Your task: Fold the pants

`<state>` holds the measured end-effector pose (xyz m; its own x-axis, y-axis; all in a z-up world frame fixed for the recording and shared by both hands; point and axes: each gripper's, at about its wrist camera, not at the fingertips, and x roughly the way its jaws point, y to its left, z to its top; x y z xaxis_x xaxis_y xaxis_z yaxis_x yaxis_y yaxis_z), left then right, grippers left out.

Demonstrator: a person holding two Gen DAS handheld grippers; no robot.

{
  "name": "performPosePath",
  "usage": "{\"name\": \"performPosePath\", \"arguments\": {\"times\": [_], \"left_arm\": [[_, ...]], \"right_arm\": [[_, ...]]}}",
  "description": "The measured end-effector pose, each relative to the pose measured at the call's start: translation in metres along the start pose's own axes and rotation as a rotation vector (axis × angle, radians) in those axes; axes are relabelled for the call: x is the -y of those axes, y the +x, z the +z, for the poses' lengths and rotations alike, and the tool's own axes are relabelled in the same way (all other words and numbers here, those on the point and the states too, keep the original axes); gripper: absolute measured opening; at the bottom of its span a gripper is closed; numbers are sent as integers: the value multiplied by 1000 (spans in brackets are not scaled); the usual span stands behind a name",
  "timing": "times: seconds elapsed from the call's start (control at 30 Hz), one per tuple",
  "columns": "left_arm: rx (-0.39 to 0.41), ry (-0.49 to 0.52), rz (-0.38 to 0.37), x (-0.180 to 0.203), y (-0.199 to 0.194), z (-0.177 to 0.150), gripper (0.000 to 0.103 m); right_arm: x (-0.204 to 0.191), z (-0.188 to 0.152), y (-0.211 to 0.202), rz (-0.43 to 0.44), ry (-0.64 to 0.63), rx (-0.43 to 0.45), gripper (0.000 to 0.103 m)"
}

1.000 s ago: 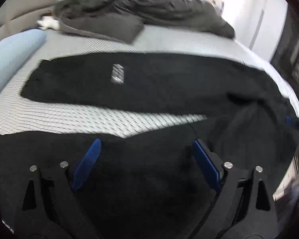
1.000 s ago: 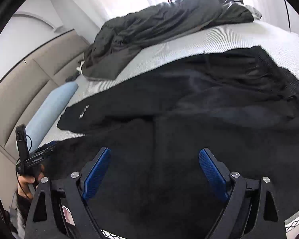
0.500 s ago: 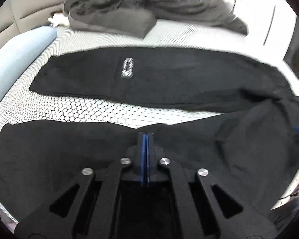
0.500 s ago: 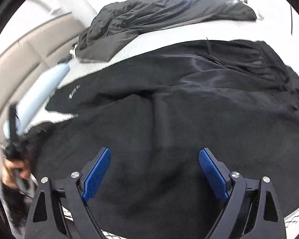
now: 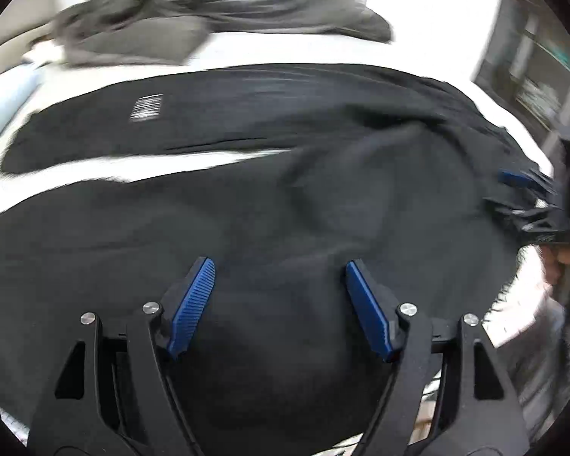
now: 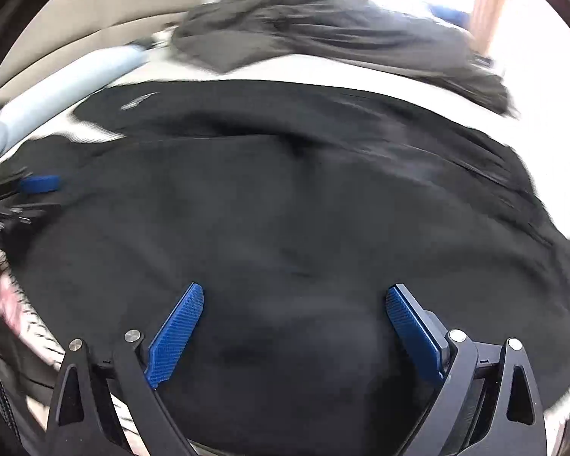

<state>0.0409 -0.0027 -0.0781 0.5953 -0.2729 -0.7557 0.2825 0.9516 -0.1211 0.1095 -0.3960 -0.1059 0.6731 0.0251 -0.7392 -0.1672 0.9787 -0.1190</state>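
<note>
I see the black pants (image 5: 285,197) spread flat across the white bed (image 5: 292,51), one leg lying far and one near, with a strip of sheet showing between them on the left. A small white label (image 5: 147,107) sits on the far leg. My left gripper (image 5: 279,296) hovers over the near leg; its blue pads (image 5: 192,306) have just been opening and stand apart, with cloth beneath them but not pinched. My right gripper (image 6: 294,323) hangs over the waist end, fingers spread wide, gripping nothing. A rumpled dark grey garment (image 5: 224,15) lies at the far side of the bed, and a pale blue bolster (image 6: 64,87) runs along the left edge. Both views are smeared with motion.
</note>
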Motion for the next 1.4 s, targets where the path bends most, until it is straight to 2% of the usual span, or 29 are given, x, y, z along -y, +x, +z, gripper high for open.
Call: {"name": "performPosePath", "arguments": {"times": [0.1, 0.17, 0.23, 0.4, 0.5, 0.57, 0.67, 0.8, 0.87, 0.9, 0.97, 1.07, 1.1, 1.17, 1.23, 1.33, 1.4], "left_arm": [[23, -52, 89, -22, -9, -4, 70], [42, -72, 115, -36, -16, -3, 70], [68, -74, 100, -31, -21, -1, 70], [64, -52, 27, -4, -7, 28, 70], [40, -33, 5, 20, 8, 44, 70], [12, -18, 43, 29, 23, 51, 70], [-54, -47, 102, 23, 41, 49, 70], [-35, -64, 117, -1, 29, 39, 74], [-15, -84, 173, -23, 19, 28, 76], [-8, -92, 174, -31, 15, 24, 75], [7, -100, 102, -45, 5, 15, 69], [58, -67, 136, -39, -14, 6, 69], [73, -58, 121, -36, -21, 4, 69], [113, -26, 50, -21, -31, 3, 69], [125, 10, 28, -4, -31, 6, 71], [33, 63, -20, 21, -8, 9, 71], [-6, 109, 2, 30, 4, 5, 72]], "right_arm": [[48, -13, -4, -141, 126, -20, 98], [67, -15, -10, -115, 208, -13, 98], [64, -11, -19, -104, 227, 23, 98], [1, 19, -23, 42, 99, 80, 98], [-47, 38, -7, 126, 27, 47, 98], [-73, 46, 10, 159, -1, 0, 98], [-96, 50, 35, 93, -49, -67, 98], [-99, 47, 28, 60, -72, -61, 98], [-82, 40, 24, -3, -61, -51, 98], [-73, 37, 24, -18, -45, -53, 97], [-54, 30, 21, -43, 0, -57, 97], [-24, 20, 9, -81, 68, -50, 98], [-22, 19, 4, -81, 81, -37, 98], [-33, 23, -10, -25, 83, 1, 98], [-48, 29, -15, 44, 63, 14, 98], [-91, 35, -9, 137, -18, 0, 98], [-117, 30, -5, 171, -89, -21, 98]]}}
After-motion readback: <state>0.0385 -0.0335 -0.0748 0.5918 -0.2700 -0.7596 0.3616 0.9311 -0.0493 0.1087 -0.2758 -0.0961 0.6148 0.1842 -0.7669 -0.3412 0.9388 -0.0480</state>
